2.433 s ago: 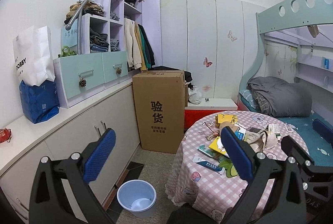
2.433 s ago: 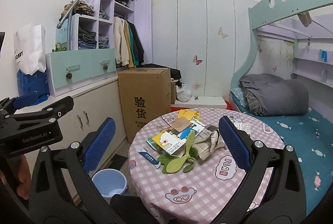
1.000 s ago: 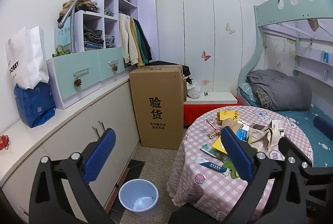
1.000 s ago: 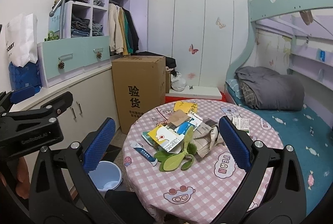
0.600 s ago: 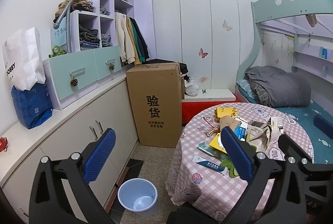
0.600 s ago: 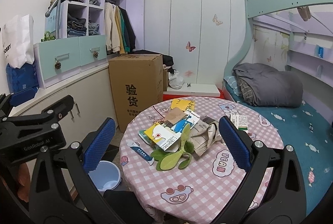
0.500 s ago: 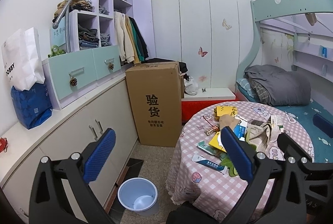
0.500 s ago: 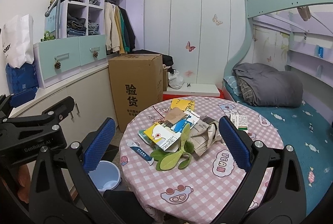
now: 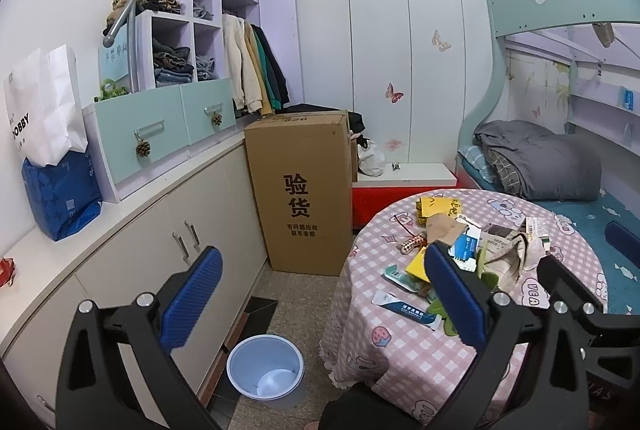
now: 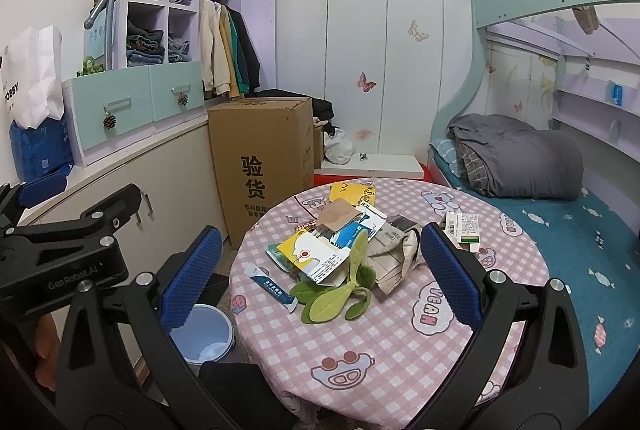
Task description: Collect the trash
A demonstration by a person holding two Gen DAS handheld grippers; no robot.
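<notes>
Small bedroom, pale walls, evenly lit.

Left: long cream cabinet run (image 9: pixel 168 230) under mint-fronted drawers (image 9: pixel 160 126) and white-lilac cubby shelves (image 9: pixel 188 42) stuffed with folded clothes; hanging coats (image 9: pixel 256 70) beside. Straight ahead: white panelled wall with butterfly stickers (image 9: pixel 394 92), tall brown cardboard box (image 9: pixel 300 190) standing on grey tiled floor (image 9: pixel 296 290). Right: mint bunk bed frame (image 9: pixel 560 2), rumpled grey quilt (image 9: pixel 540 166) on blue mattress (image 10: pixel 580 230).

The table (image 10: pixel 400 342) wore a matt checked cloth. The bin (image 9: pixel 264 370) was smooth plastic, the box (image 10: pixel 260 158) plain matt cardboard. Gripper pads (image 10: pixel 448 274) showed a rough, dimpled texture.
</notes>
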